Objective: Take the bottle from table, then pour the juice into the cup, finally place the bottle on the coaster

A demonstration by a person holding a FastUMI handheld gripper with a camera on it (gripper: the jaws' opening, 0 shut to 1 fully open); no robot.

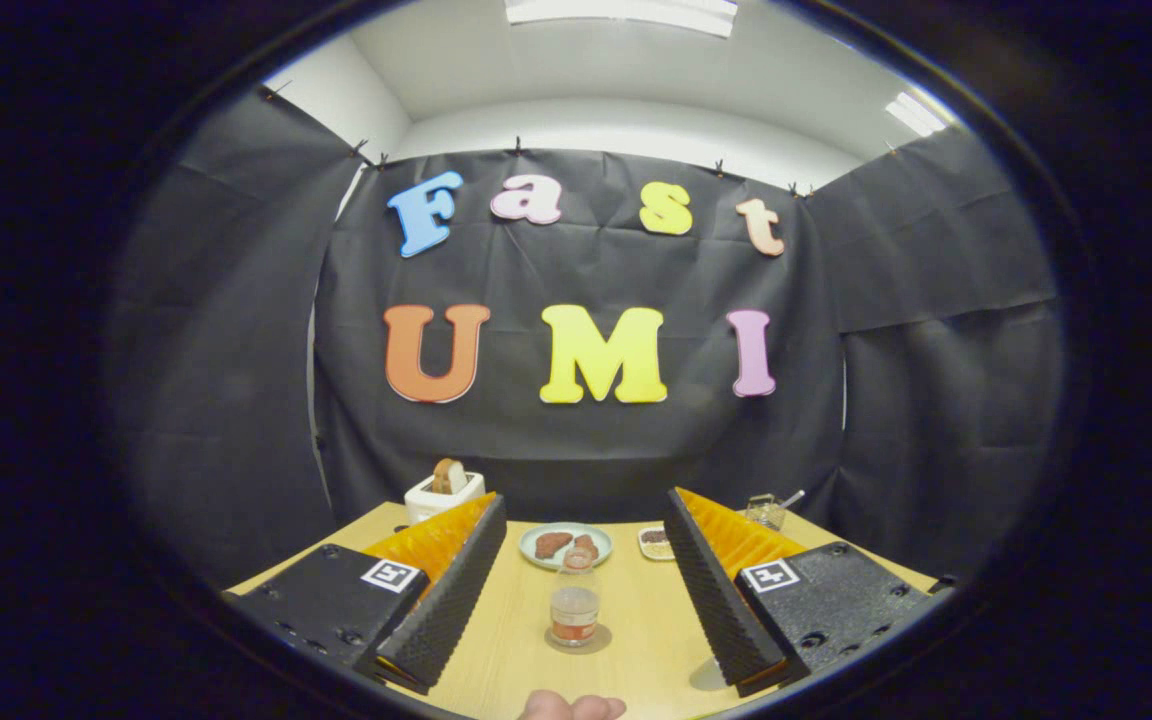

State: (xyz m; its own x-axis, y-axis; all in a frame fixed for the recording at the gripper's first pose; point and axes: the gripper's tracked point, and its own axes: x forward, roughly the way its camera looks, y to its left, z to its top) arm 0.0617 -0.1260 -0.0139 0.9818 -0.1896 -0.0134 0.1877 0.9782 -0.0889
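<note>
Bottle, lower centre of frame, upright on round coaster, w/ orange juice low inside. Tool released, fingers spread wide either side, not touching it. Behind: plate w/ brown food, small dish, toaster w/ bread, glass cup. Light wood worktop, white ceiling.

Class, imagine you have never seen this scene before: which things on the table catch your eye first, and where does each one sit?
First come the open tongs, their two black ridged fingers spread wide over the light wooden table. Between them stands a small clear bottle of orange juice on a round dark coaster. Beyond it lie a pale green plate of brown food and a white toaster holding a bread slice.
</note>
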